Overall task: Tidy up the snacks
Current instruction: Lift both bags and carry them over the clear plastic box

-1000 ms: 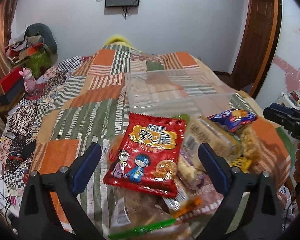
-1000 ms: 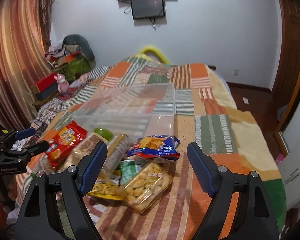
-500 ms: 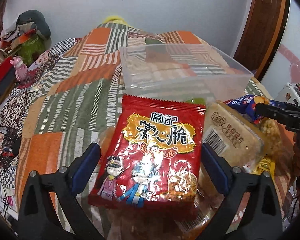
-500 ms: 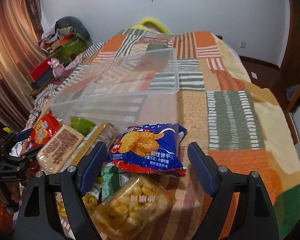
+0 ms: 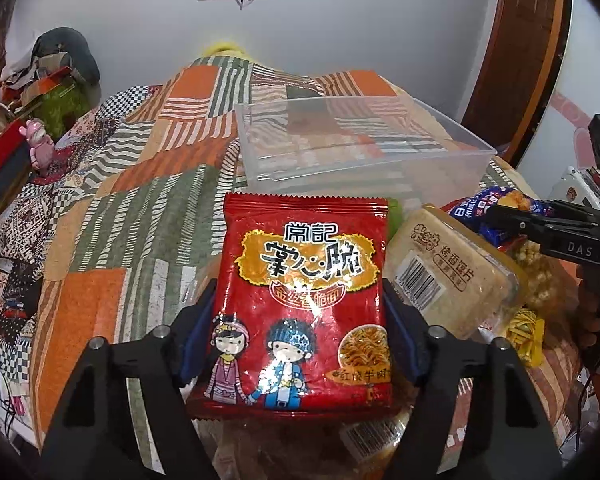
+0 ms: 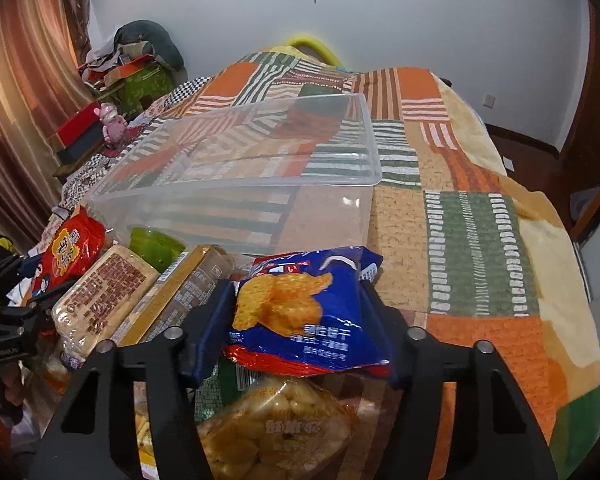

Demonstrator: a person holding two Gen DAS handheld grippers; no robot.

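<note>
A red noodle packet (image 5: 304, 292) lies on top of the snack pile. It sits between the blue pads of my left gripper (image 5: 298, 320), whose jaws are closing and touch both its edges. My right gripper (image 6: 298, 312) is closing the same way on a blue chip bag (image 6: 300, 308), and its pads press the bag's sides. Just behind the pile an empty clear plastic bin (image 6: 236, 184) stands on the bed, and its rim (image 5: 380, 162) also shows in the left wrist view. Each gripper appears at the edge of the other's view.
A beige biscuit pack (image 5: 440, 276), a gold-brown pack (image 6: 184, 292), a green cup (image 6: 156, 242) and a bag of yellow puffs (image 6: 276, 432) fill the pile. The patchwork blanket (image 6: 472, 248) covers the bed. A pink toy (image 6: 110, 120) and boxes stand at the left.
Both grippers came down closer over the pile. Their jaws narrowed from wide open onto the red packet and the blue bag.
</note>
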